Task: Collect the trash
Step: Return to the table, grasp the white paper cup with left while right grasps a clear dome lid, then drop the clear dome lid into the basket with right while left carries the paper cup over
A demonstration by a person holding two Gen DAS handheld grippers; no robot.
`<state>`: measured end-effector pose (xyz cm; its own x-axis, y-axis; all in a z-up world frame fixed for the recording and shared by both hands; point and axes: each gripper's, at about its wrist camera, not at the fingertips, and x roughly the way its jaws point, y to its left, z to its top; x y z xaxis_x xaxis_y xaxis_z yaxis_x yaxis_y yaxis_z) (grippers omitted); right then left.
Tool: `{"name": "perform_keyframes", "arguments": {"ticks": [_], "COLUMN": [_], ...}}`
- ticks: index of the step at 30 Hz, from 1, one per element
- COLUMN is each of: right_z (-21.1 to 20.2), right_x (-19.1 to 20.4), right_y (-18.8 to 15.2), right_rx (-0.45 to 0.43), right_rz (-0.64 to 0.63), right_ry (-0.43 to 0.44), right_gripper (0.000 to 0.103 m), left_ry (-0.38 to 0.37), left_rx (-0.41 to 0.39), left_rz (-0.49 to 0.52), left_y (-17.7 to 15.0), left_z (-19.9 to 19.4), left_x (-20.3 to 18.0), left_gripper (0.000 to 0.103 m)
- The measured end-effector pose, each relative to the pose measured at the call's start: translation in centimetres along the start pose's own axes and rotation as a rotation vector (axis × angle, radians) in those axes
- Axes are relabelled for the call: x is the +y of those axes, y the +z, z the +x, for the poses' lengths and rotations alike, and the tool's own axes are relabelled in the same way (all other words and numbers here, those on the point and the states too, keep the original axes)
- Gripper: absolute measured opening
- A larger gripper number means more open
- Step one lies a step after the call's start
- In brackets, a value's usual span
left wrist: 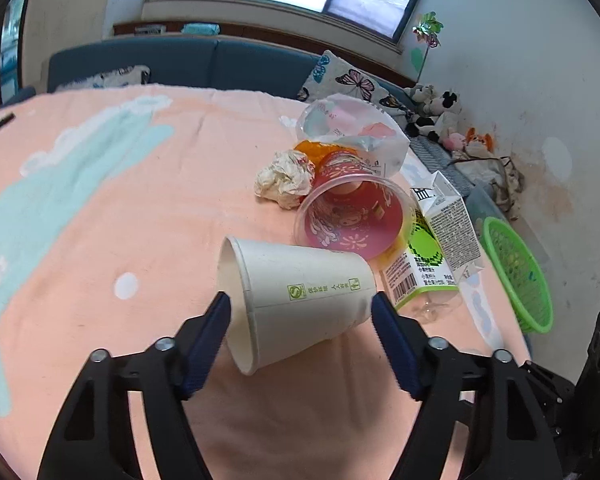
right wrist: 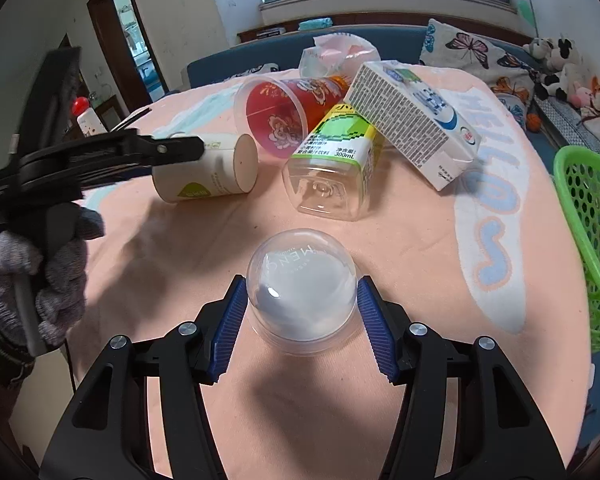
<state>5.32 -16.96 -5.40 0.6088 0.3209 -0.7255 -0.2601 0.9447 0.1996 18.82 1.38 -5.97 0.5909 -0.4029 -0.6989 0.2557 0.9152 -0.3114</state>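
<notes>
On the left side of the bench (left wrist: 100,208), which is covered with a peach towel, our left tool (left wrist: 300,312) is around the white paper cup (left wrist: 296,296). The cup lies on its side, with its long axis running across from one finger to the other: the open mouth is at the left finger, the base at the right one. Both pads seem to touch it, so we judge it is held, or very nearly held. Beyond the cup lie a crumpled paper ball (left wrist: 284,180), a red plastic cup (left wrist: 352,220) on its side, a clear bottle with green label (left wrist: 416,272) and a white carton (left wrist: 452,224).

Further right, our right tool (right wrist: 302,304) stands wide open around the clear dome lid (right wrist: 302,284), which sits with the dome up on the towel. The pads are just beside its two sides; whether they already press it, we cannot tell.

The green basket (right wrist: 592,216) stands at the right edge of the bench, nearer to the right tool, so we think the lid has the shorter way and the cup must pass over the pile.

Only the right wrist view shows the gloved left hand (right wrist: 56,264) and the flat base of the paper cup. Only the left wrist view shows the paper ball and the cup's open mouth.
</notes>
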Motion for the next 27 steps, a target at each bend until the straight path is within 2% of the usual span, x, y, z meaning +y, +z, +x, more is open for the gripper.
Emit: {"name": "perform_keyframes", "arguments": {"ticks": [4, 7, 16, 20, 27], "right_z": [-0.9, -1.5, -3.4, -4.5, -6.2], "right_x": [0.1, 0.1, -1.0, -2.1, -4.1], "right_y": [-0.1, -0.2, -0.7, -0.7, -0.5], "right_rx": [-0.016, -0.023, -0.045, -0.064, -0.098], "right_rz": [0.002, 0.009, 0.051, 0.078, 0.109], "right_ry": [0.017, 0.028, 0.019, 0.008, -0.024], "right_gripper": [0.057, 0.057, 0.057, 0.057, 0.057], "left_ry": [-0.046, -0.074, -0.133, -0.145, -0.141], "left_rx": [0.017, 0.013, 0.002, 0.0, -0.021], "left_rz": [-0.029, -0.042, -0.005, 0.005, 0.013], "left_y": [-0.3, -0.4, -0.6, -1.0, -1.5], "left_z": [0.7, 0.7, 0.5, 0.2, -1.3], "left_x": [0.5, 0.7, -0.6, -1.4, -2.4], "left_gripper": [0.051, 0.046, 0.022, 0.003, 0.003]}}
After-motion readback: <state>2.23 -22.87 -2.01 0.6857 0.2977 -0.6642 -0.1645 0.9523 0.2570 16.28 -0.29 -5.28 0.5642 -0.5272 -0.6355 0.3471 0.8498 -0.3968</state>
